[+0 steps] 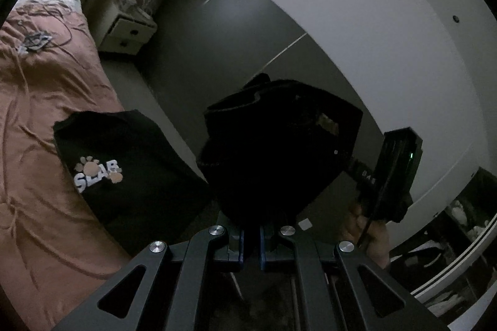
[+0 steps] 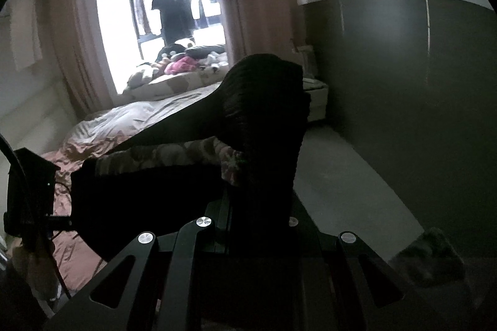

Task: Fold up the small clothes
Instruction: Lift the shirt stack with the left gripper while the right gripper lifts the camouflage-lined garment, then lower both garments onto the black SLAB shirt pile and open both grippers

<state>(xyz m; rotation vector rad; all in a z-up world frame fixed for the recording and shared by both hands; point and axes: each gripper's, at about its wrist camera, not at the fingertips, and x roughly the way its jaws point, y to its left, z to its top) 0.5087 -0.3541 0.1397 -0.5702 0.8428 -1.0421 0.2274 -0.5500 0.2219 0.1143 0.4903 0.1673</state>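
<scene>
The black garment [image 1: 279, 151] is held in the air beside the bed [image 1: 40, 101], strung roughly level from the left gripper [image 1: 251, 233] to the right gripper [image 2: 248, 206]. Both sets of fingers are pinched on its cloth. Dim light hides its shape and folds; a folded black shirt [image 1: 124, 163] lies on the bed's near edge.

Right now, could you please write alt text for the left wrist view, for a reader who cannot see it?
The left gripper is shut on a black garment held up in the air. A folded black garment with a white paw-print logo lies on the pinkish-brown bedspread to the left. A white nightstand stands further back, and the right gripper's body shows at the right edge.
</scene>
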